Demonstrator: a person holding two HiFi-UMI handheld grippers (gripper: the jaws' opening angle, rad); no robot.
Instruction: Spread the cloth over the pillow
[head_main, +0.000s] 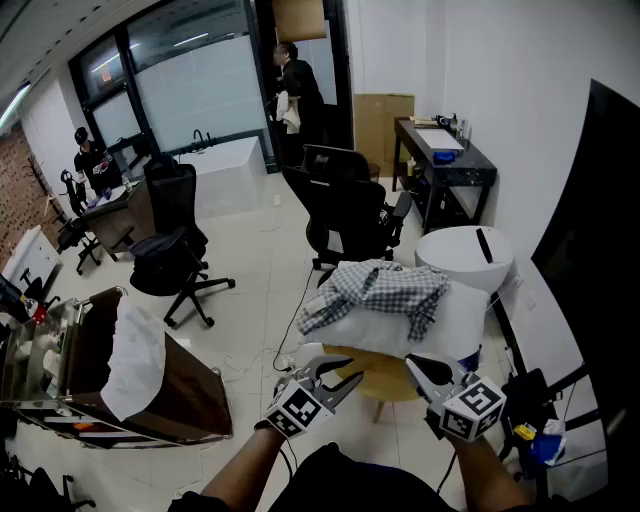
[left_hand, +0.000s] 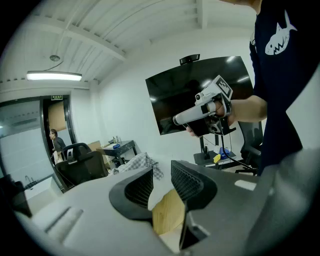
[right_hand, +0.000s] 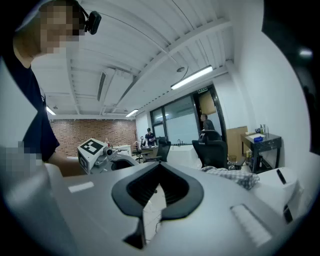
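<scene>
- Left gripper (head_main: 338, 375) sits closest to us, its fingers parted with nothing between them. We judge it is held ready to take an edge of cloth.
- Just beyond both sets of fingertips, the checked cloth (head_main: 375, 290) lies bunched on the far part of the white pillow (head_main: 450, 325). It is not yet spread, and the pillow's near part is bare.
- Right gripper (head_main: 415, 365) has its fingers pressed together and empty, just short of the pillow.
- Beneath the fingertips a round wooden stool (head_main: 385, 378) bears the pillow, probably to raise it within reach.
- Around us, a cart (head_main: 195, 395) draped in white stands well left of the fingers. Office chairs (head_main: 345, 215) stand beyond the cloth on a pale tiled floor (head_main: 250, 260), and a dark screen (head_main: 600, 230) hangs to the right of the right fingers.
</scene>
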